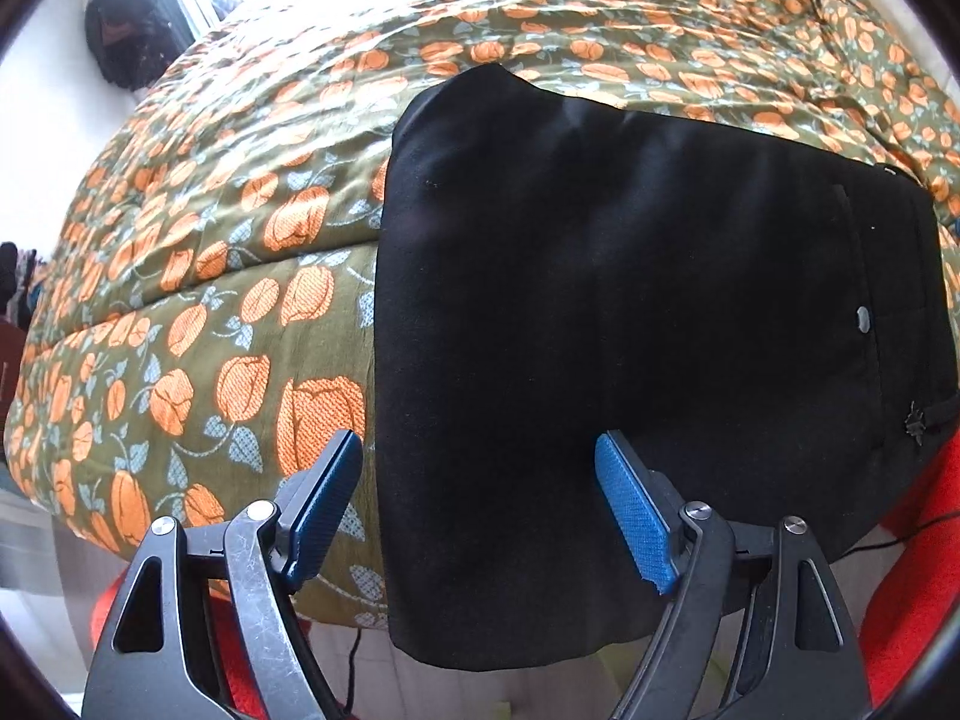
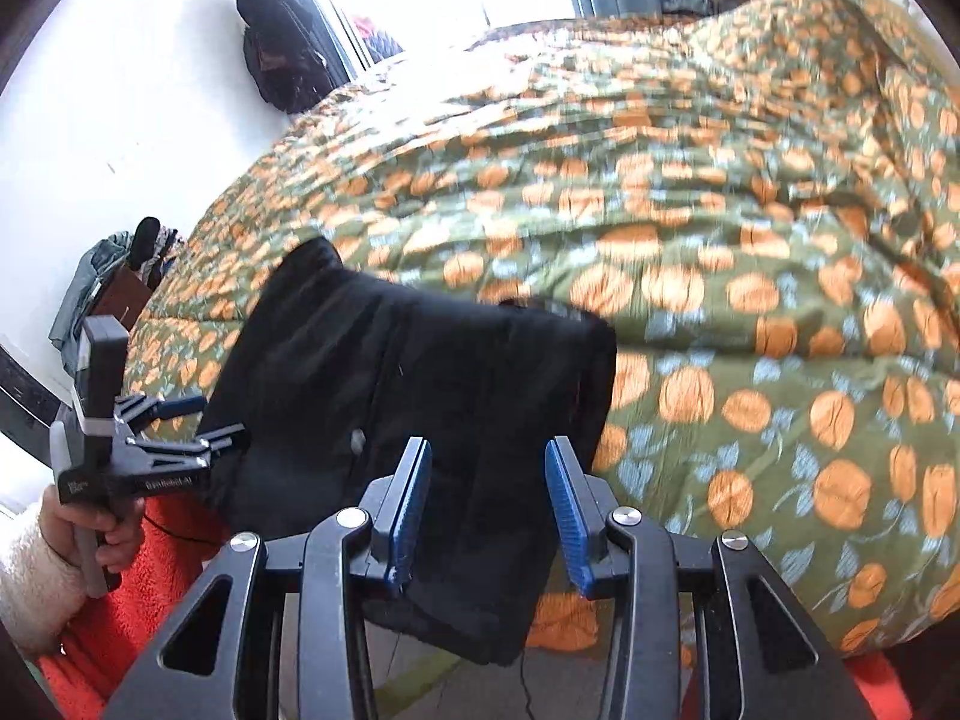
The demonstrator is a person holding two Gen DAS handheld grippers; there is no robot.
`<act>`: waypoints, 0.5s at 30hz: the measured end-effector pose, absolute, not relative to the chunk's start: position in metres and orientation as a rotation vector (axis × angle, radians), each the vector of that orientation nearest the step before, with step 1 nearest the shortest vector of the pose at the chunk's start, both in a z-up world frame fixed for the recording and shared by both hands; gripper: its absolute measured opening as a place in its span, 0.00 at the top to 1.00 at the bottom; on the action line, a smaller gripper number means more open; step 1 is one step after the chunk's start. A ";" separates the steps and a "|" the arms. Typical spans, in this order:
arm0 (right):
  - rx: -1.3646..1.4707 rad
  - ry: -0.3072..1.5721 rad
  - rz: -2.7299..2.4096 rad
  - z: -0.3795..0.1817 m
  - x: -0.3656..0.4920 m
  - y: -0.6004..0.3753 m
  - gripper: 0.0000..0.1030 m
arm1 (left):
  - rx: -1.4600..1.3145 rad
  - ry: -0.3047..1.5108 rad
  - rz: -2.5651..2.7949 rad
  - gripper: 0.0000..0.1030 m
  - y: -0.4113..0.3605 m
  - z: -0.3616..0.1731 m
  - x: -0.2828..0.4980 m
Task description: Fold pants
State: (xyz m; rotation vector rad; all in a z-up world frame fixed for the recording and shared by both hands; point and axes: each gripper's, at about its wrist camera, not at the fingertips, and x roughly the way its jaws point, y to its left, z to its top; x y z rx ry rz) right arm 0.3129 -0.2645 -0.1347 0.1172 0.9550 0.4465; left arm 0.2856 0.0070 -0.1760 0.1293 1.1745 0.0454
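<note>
The black pants lie folded in a flat block on the bed's near edge, their lower end hanging over the side; they also show in the right wrist view. My left gripper is open and empty, its blue pads straddling the pants' left edge near the hanging end. It also shows at the left of the right wrist view. My right gripper is open and empty, just above the pants' near right part.
The bed is covered by an olive quilt with orange flowers, also in the right wrist view. Red fleece lies below the bed edge. Dark clothes hang on the white wall.
</note>
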 end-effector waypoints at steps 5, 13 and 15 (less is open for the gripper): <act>0.072 0.932 0.448 -0.135 0.344 -0.241 0.61 | 0.141 1.177 0.047 0.20 0.005 -0.177 0.288; 0.031 1.062 0.393 -0.197 0.360 -0.235 0.58 | 0.128 1.180 0.047 0.13 0.006 -0.183 0.292; 0.040 1.059 0.399 -0.192 0.357 -0.240 0.58 | 0.101 1.181 0.042 0.13 0.010 -0.184 0.291</act>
